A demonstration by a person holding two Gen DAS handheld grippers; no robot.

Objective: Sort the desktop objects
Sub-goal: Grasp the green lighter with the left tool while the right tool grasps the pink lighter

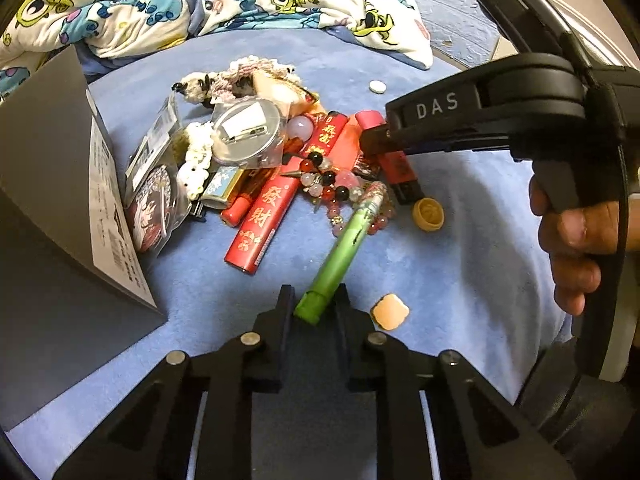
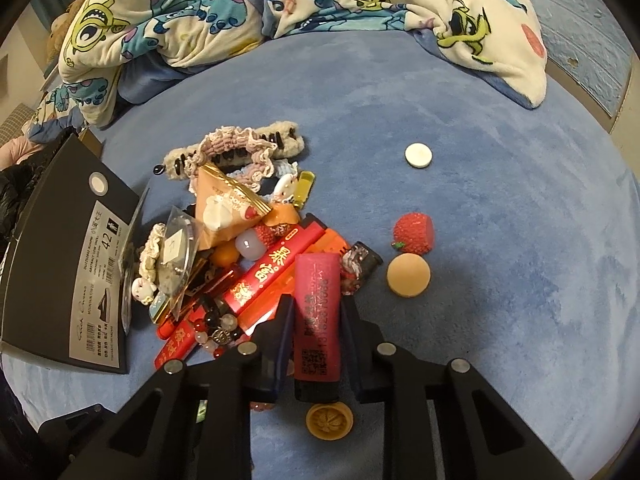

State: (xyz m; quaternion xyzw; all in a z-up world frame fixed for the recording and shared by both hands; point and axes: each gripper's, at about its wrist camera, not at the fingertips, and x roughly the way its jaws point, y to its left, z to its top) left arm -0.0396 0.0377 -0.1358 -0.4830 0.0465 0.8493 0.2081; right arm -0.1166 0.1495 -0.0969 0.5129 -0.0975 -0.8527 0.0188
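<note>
A heap of small objects lies on a blue cloth surface (image 1: 440,280). In the left wrist view my left gripper (image 1: 314,308) is shut on the near end of a green pen (image 1: 340,248) that points into the heap. My right gripper (image 2: 316,312) is shut on a pink lighter (image 2: 318,320) with a black base; from the left wrist view it (image 1: 374,142) reaches in from the right over that lighter (image 1: 394,160). Red lighters with gold characters (image 1: 264,216) (image 2: 272,272), a bead bracelet (image 1: 332,184) and crocheted items (image 2: 240,152) fill the heap.
A dark shoe box (image 1: 60,200) (image 2: 68,264) stands at the left. Loose around the heap: a white disc (image 2: 418,155), a strawberry eraser (image 2: 414,234), a round peach piece (image 2: 408,274), a gold cap (image 1: 428,214) (image 2: 330,420), a peach square (image 1: 390,311). A cartoon blanket (image 2: 280,0) lies behind.
</note>
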